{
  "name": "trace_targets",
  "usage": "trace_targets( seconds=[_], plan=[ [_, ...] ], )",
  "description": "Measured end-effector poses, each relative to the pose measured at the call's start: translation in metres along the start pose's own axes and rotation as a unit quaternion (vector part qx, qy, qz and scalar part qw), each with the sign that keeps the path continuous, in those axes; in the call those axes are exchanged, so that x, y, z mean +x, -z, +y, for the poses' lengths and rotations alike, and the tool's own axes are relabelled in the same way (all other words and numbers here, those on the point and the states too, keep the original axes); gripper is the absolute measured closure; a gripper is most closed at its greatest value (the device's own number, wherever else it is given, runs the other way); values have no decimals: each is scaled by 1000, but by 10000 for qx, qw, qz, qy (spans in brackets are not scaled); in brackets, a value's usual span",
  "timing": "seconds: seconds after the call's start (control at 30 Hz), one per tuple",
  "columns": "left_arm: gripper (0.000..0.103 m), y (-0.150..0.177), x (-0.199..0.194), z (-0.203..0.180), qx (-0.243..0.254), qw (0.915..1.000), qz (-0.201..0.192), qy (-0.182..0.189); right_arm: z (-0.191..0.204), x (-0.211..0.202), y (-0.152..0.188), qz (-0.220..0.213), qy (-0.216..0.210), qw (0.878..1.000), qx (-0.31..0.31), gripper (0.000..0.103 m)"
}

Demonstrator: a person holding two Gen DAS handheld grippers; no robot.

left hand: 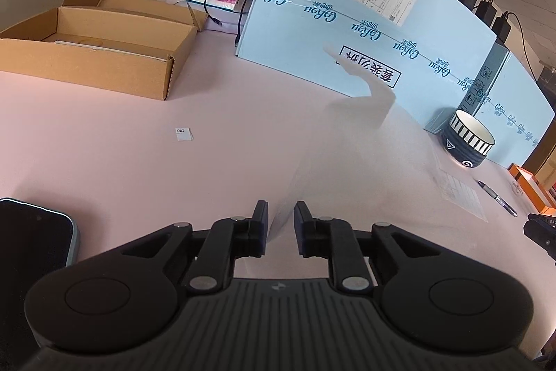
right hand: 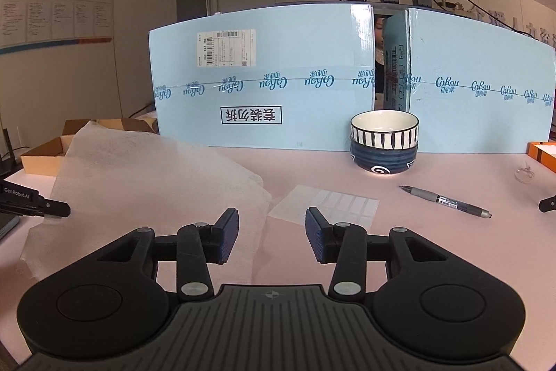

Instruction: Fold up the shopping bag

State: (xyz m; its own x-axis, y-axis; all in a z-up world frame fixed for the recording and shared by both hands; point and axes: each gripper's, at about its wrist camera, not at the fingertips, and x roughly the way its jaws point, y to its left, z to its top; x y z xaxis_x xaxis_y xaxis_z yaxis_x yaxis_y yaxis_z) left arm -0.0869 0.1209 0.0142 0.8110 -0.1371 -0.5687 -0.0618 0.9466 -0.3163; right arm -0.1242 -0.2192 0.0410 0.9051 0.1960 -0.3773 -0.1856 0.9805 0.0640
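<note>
Pink table (right hand: 434,172), two hand-held grippers low over it.

Shopping bag (right hand: 149,176): white, thin, translucent non-woven material. It is seen lying crumpled on the table, left of centre in the right wrist view, its far part raised in a hump toward the cardboard box (right hand: 45,152).

Right gripper (right hand: 272,233): fingers are held well apart. The bag's right edge is seen passing just in front of the left finger and into the gap; no pad is pressed on it. Bare table and a clear sticker sheet (right hand: 326,204) are visible beyond the gap.

Left gripper (left hand: 280,223): fingers are parted by a narrow gap. A fold of the bag (left hand: 347,141) is seen standing in that gap and rising away from it (blurred, with a strip curling up toward the blue carton (left hand: 365,33)). Contact between the pads and the fabric cannot be told for certain; a sliver of space is seen on each side, so the bag is taken as not clamped.

Also noted: a striped bowl (right hand: 384,141) stands against the blue carton, well apart from the bag; a pen (right hand: 448,201) lies to its right; a phone (left hand: 31,239) is seen at the left edge of the left wrist view.
</note>
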Motion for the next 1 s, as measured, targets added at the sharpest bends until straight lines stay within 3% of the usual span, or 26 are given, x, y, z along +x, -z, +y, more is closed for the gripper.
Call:
trace_targets(
  seconds=[0.07,0.13,0.27,0.33,0.43,0.5,0.6,0.73,0.8,1.0],
  plan=[
    [58,-1,-6,8,-68,9997,-85,-200,-4,0,4,85,30,9999,50,63],
    [47,-5,-17,11,-30,9988,-329,-371,-8,-3,6,110,63,9999,106,63],
    [39,-13,-45,6,169,9941,-880,-615,-16,-14,11,66,70,9995,285,63],
    [36,-14,-55,-3,273,9930,-1039,-496,-19,-18,13,43,52,9993,371,63],
    [22,-6,-63,-41,803,9907,-1090,118,-27,-19,18,187,-362,9951,898,63],
    [22,10,-56,-76,1387,9843,-888,639,-29,-18,24,345,-734,9878,1330,63],
    [22,46,-38,-131,2242,9641,-399,1369,-17,-22,30,329,-622,9913,1117,63],
    [22,85,-22,-186,3125,9376,-262,1500,-23,-36,33,227,-486,9927,1077,63],
    [22,90,-19,-196,3185,9345,-189,1577,-33,-42,36,212,-387,9920,1179,63],
    [22,100,-5,-217,3120,9361,25,1622,-50,-48,46,257,-295,9882,1481,63]
  ],
)
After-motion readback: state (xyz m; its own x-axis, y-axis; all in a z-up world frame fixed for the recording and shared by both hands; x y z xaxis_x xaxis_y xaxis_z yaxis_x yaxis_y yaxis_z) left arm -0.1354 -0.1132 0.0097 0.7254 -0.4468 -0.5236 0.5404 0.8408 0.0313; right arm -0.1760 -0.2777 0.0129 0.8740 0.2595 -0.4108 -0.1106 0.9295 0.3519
